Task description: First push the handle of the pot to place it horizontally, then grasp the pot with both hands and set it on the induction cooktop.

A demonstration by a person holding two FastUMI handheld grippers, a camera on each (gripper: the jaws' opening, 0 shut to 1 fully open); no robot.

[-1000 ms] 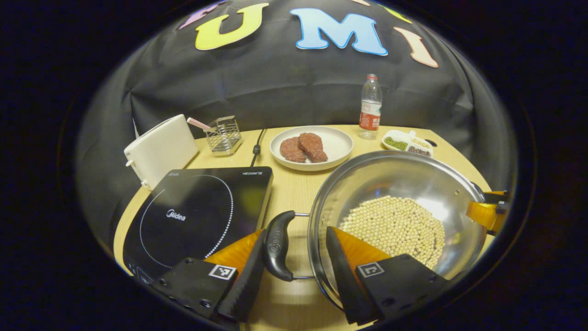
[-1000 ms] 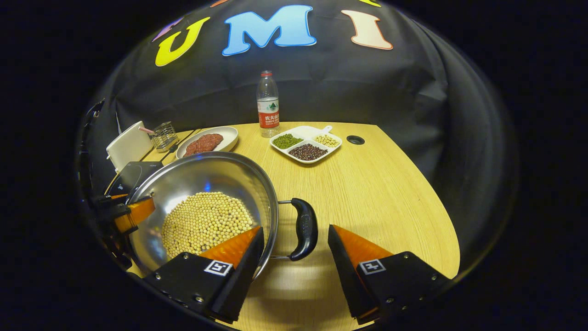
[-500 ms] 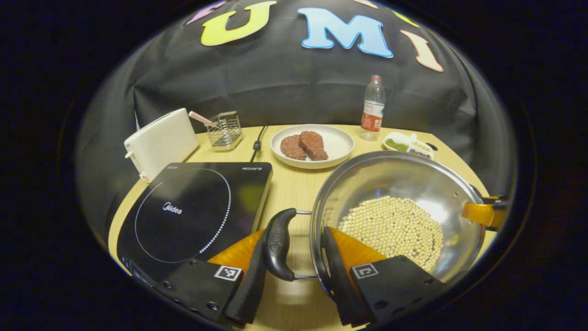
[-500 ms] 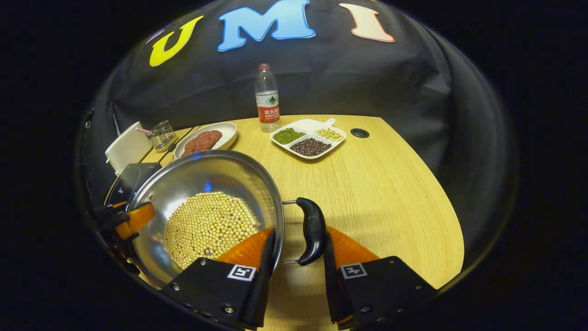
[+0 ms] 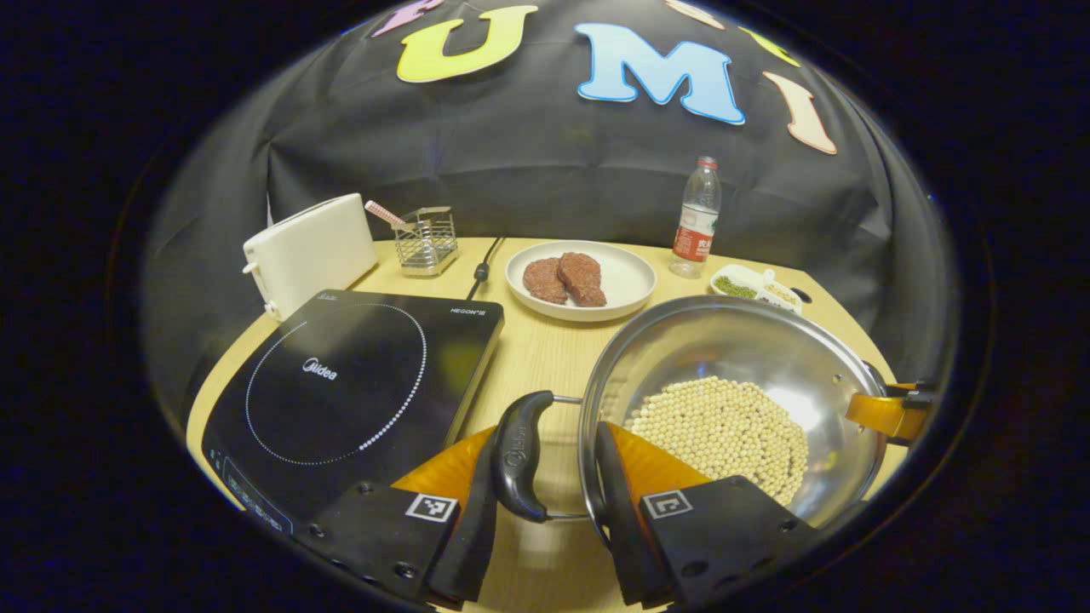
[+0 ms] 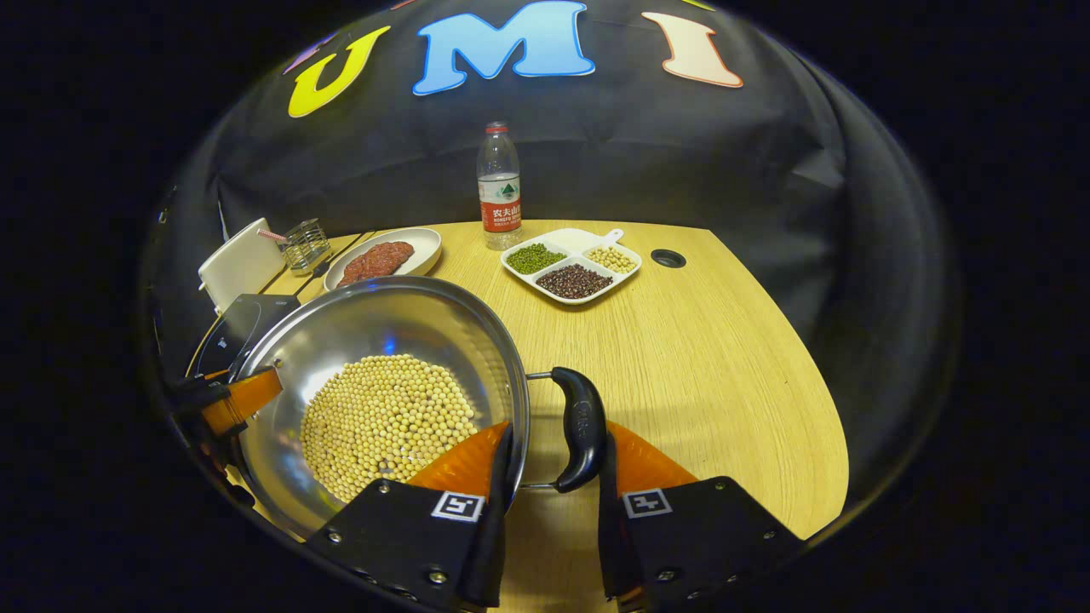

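Observation:
A steel pot holding soybeans sits to the right of the black induction cooktop. Its two black side handles lie level. My left gripper is shut across the near handle and the rim, with one finger outside the handle and the other inside the pot wall. In the right gripper view, my right gripper is shut the same way on the opposite handle of the pot. Each view shows the other gripper at the far rim: the right gripper and the left gripper. The cooktop lies beyond it.
Behind the pot are a white plate with two pieces of meat, a water bottle and a divided dish of beans. A white toaster and a wire rack stand behind the cooktop. Bare table stretches right of the pot.
Both grippers stood open around the pot handles a second ago and have since closed on them, the right one first. Both views have shifted slightly with the pot.

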